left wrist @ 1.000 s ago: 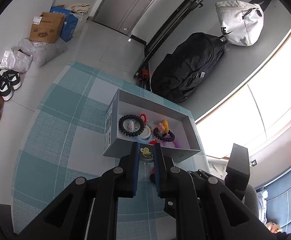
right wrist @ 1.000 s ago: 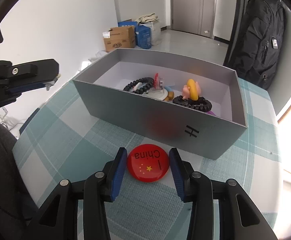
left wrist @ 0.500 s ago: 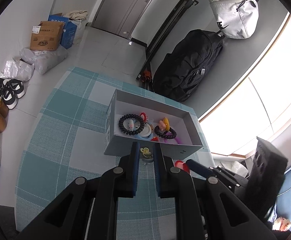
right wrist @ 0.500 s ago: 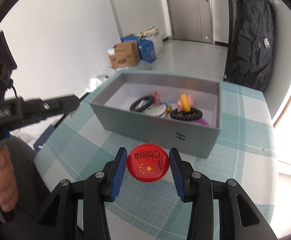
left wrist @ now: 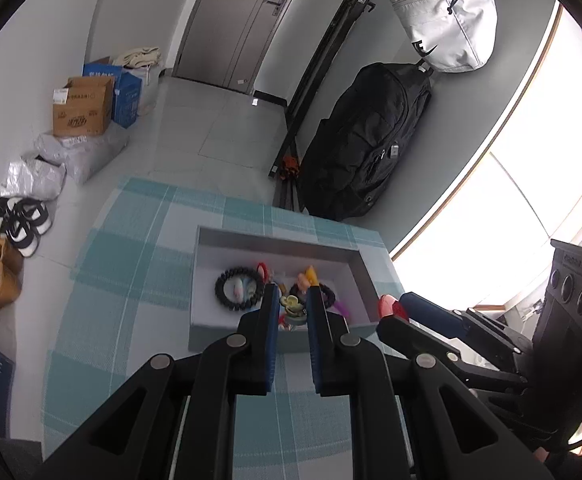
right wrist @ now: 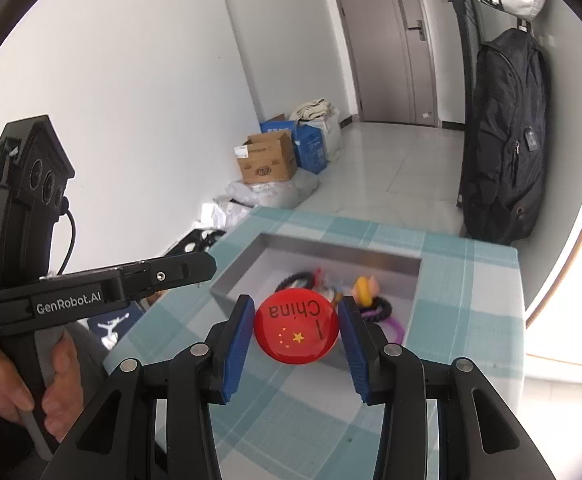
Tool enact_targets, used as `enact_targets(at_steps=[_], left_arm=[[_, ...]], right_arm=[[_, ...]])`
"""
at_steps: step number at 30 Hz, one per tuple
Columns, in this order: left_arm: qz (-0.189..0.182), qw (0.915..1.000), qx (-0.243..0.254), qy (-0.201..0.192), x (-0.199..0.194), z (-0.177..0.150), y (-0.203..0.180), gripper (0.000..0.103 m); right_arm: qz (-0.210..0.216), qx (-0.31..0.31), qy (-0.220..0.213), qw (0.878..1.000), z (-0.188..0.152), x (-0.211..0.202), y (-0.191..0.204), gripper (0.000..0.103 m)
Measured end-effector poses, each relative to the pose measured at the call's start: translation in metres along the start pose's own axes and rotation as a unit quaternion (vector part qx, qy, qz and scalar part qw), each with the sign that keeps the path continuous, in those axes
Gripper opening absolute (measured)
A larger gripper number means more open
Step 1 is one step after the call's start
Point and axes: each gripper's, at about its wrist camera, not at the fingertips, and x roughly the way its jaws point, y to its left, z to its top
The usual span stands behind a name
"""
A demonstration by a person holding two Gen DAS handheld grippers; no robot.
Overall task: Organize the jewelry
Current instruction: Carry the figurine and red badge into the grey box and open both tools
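Since the earlier frame, the round red "China" badge [right wrist: 296, 329] has been lifted off the checked table [right wrist: 471, 280] toward the grey rectangular box [right wrist: 331, 249], clamped in the right gripper [right wrist: 296, 334]. A small yellow-green trinket [left wrist: 291, 305] is pinched by the left gripper [left wrist: 293, 312] over the box. The edge-held badge could slip out if tilted.

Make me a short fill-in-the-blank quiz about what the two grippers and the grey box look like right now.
1. The right gripper holds a round red badge printed with the word ____.
2. The left gripper is shut on a small ____ and grey trinket.
3. The black bead bracelet lies inside the ____ box.
4. The box stands on a checked cloth in white and ____.

Missing words: China; yellow; grey; teal
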Motion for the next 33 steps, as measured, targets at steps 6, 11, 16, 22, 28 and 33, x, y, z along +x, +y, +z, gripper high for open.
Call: enact_targets(at_steps=[6,11,16,22,28,33], left_arm=[[0.003,0.9999,0.003,0.009,0.02,0.018,0.002,0.009],[-0.003,0.9997,0.006,0.024,0.037,0.024,0.007,0.009],[-0.007,0.9992,0.002,0.04,0.051,0.026,0.011,0.009],[0.003,0.9987,0.01,0.051,0.069,0.026,0.015,0.009],[-0.008,0.997,-0.001,0.078,0.084,0.026,0.021,0.009],[-0.011,0.9975,0.002,0.07,0.082,0.026,0.019,0.009]], right_arm=[[0.0,0.003,-0.001,1.0,0.02,0.007,-0.018,0.042],[0.008,0.006,0.002,1.0,0.032,0.02,-0.03,0.042],[0.014,0.009,0.012,1.0,0.038,0.04,-0.042,0.042],[0.023,0.026,0.022,0.999,0.035,0.055,-0.054,0.042],[0.029,0.036,0.031,0.998,0.035,0.065,-0.062,0.042],[0.035,0.044,0.038,0.998,0.033,0.071,-0.067,0.042]])
